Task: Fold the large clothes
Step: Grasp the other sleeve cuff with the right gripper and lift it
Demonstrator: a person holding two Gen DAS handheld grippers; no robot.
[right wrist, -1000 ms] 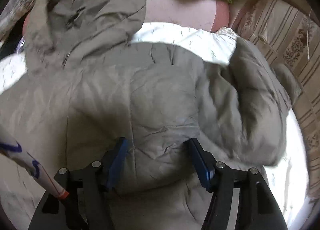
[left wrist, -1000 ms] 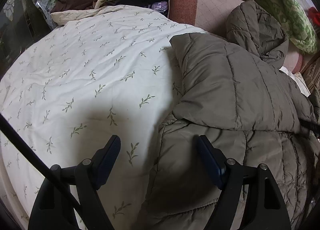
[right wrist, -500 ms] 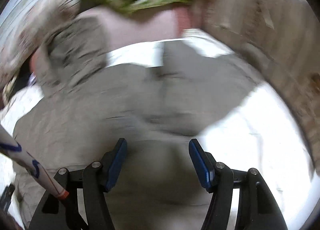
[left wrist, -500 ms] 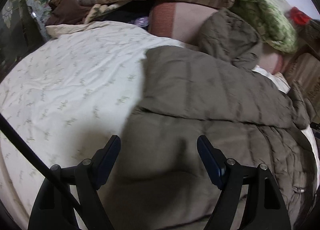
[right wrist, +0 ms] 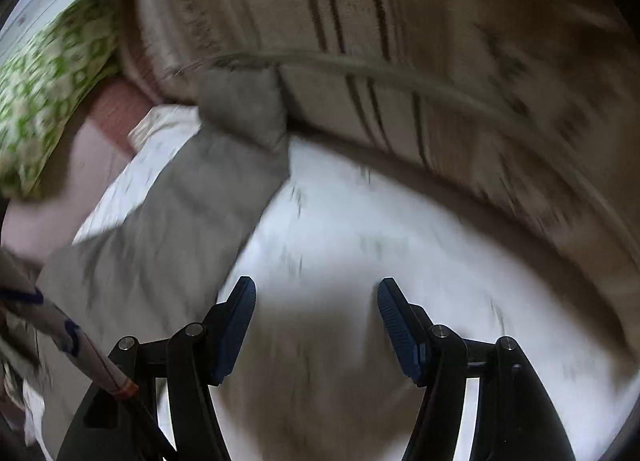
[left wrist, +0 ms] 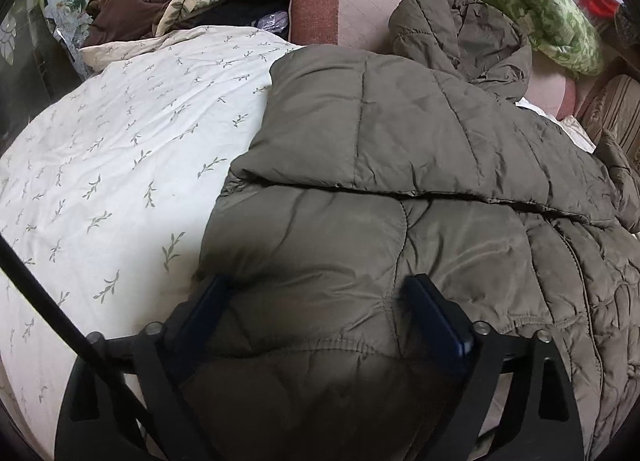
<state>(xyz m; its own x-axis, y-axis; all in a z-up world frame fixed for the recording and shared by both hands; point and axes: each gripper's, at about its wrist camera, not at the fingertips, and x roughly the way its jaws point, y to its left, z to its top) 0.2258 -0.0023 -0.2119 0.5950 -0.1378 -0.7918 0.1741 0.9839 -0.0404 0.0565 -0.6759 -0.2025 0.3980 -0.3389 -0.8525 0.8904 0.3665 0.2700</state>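
The cream leaf-printed bedsheet (left wrist: 120, 149) gives me a flat folding surface. On it lies the olive quilted puffer jacket (left wrist: 420, 189), one sleeve already folded across its body. My left gripper (left wrist: 316, 293) straddles the hem, jaws spread, gripping nothing. My right gripper (right wrist: 316, 297), blurred, is also spread over bare sheet.

Left view sharp and evenly lit; right view motion-blurred, edges fisheye-bent.

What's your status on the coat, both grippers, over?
Left gripper open, jaws astride the coat near its hem. Right gripper open, empty, over bedsheet; view blurred. One sleeve folded across. Nothing in the way.
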